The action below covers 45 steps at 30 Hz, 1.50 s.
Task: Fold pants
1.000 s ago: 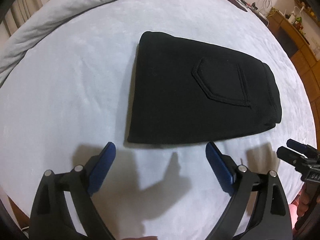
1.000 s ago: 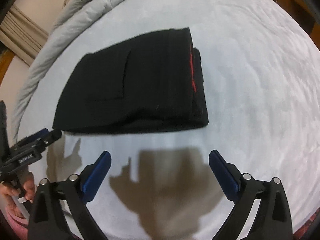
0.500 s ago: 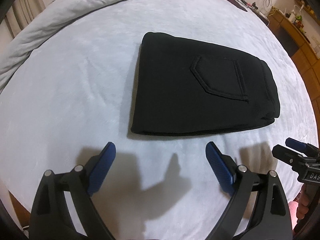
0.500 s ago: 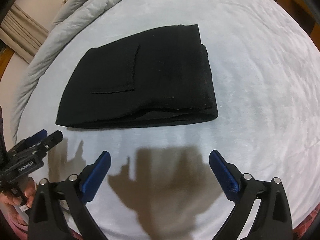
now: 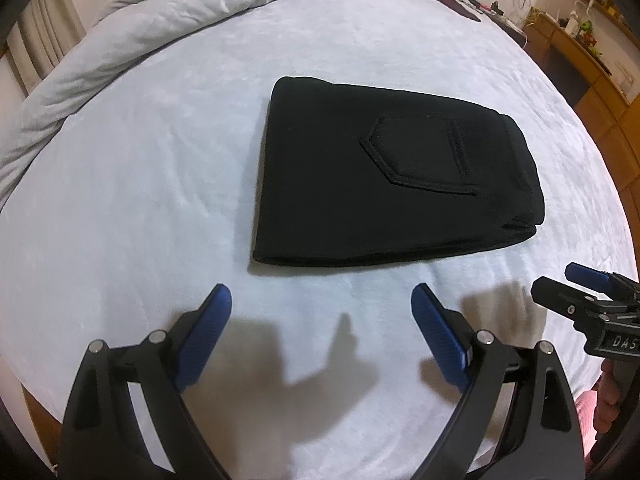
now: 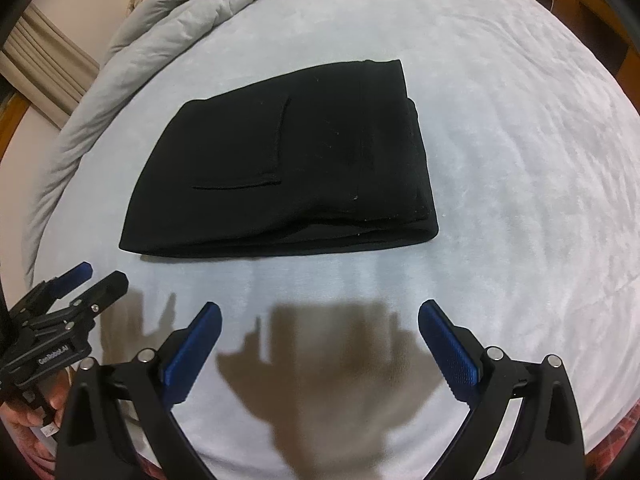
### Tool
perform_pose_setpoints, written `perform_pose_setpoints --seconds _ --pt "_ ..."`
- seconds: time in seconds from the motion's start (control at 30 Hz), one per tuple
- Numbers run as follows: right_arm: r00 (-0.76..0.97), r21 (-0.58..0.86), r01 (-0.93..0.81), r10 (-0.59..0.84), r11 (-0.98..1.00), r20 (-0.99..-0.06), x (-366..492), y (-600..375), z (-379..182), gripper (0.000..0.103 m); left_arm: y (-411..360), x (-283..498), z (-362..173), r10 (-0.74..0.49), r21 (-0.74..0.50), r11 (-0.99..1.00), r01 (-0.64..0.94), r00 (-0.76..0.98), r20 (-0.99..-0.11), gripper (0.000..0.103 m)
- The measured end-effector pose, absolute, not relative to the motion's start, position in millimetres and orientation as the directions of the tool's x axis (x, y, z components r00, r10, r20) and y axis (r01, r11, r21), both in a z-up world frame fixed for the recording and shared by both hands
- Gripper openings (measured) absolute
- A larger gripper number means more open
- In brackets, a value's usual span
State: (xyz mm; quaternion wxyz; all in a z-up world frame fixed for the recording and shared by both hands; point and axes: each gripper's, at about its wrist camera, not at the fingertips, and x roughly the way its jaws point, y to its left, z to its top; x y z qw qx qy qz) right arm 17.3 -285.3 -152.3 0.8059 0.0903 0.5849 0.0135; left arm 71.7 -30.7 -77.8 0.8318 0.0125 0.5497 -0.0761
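Indoor light, warm-ish, fairly bright, coming from above/behind: both grippers throw soft brown shadows fwd onto the pale bedsheet (image 5: 120,200), darker in right wrist view. Black pants (image 6: 280,168) nearly featureless, detail crushed; only pocket seams show. No glare. Strong fisheye bend, dark vignette at corners. Centre reasonably sharp, edges soft; far-right shelf (image 5: 592,52) blurry. Slight compression noise on sheet.

The black pants (image 5: 360,184) lay folded into a compact, flat bundle, back pocket (image 5: 420,156) facing up. They rested ahead of the left gripper (image 5: 322,300), just beyond its spread fingertips and apart from them. From the right gripper (image 6: 320,312) they also sat ahead, slightly left, with stacked layered edges showing along the near side.
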Motion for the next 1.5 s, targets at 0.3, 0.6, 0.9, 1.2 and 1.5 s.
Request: perform_pose_setpoints --seconds 0.3,0.6,0.9,1.2,1.5 --pt "0.318 0.145 0.090 0.110 0.985 -0.942 13.7 -281.3 -151.7 0.099 -34.3 67.7 -74.1 -0.102 -0.050 0.989 0.142 0.392 -0.914 0.091" --pt "0.322 0.135 0.097 0.097 0.986 -0.942 11.6 -280.7 -151.0 0.099 -36.2 67.7 -74.0 -0.093 -0.041 0.989 0.140 0.392 -0.915 0.091" --pt "0.315 0.130 0.100 0.093 0.986 -0.944 11.4 -282.4 -152.8 0.099 -33.3 70.0 -75.8 -0.089 -0.037 0.990 0.139 0.388 -0.917 0.091" --pt "0.311 0.132 0.112 0.091 0.985 -0.946 8.9 -279.5 -154.6 0.099 -32.7 69.9 -76.7 -0.089 -0.039 0.990 0.137 0.384 -0.919 0.091" --pt "0.301 0.137 0.121 0.096 0.983 -0.949 9.1 -281.5 -158.3 0.099 -35.3 68.0 -77.7 -0.084 -0.035 0.991 0.132 0.382 -0.920 0.091"
